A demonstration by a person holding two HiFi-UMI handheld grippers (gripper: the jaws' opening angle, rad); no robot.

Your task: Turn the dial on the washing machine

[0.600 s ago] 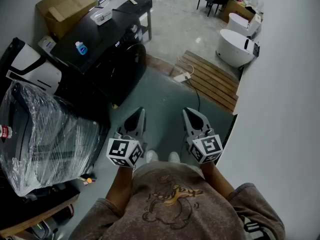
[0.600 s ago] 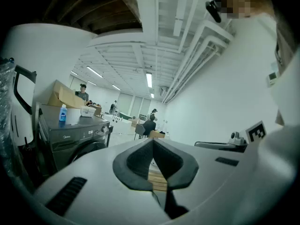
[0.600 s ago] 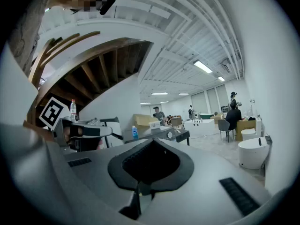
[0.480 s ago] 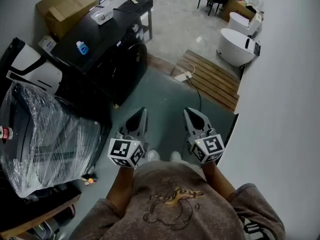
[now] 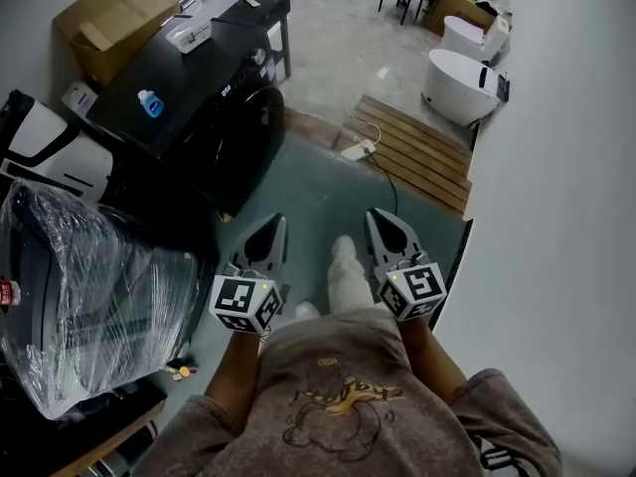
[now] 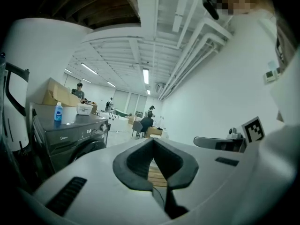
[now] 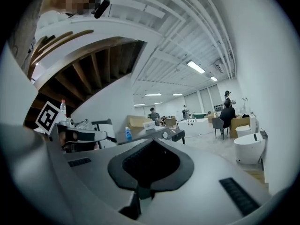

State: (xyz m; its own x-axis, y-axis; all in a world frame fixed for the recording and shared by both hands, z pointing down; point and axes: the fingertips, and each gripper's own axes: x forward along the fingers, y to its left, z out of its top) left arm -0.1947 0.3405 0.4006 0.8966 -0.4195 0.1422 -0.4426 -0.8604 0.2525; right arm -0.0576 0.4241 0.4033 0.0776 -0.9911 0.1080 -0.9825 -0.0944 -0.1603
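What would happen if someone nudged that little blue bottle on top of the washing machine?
Probably it tips: the blue bottle stands upright, taller than wide. It looks like small plastic, so likely light. The washing machine top looks smooth, so it might slide first.

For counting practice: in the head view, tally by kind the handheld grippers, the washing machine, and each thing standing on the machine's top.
grippers: 2 (left gripper, right gripper)
washing machine: 1
blue bottle: 1
white container: 1
Total: 5
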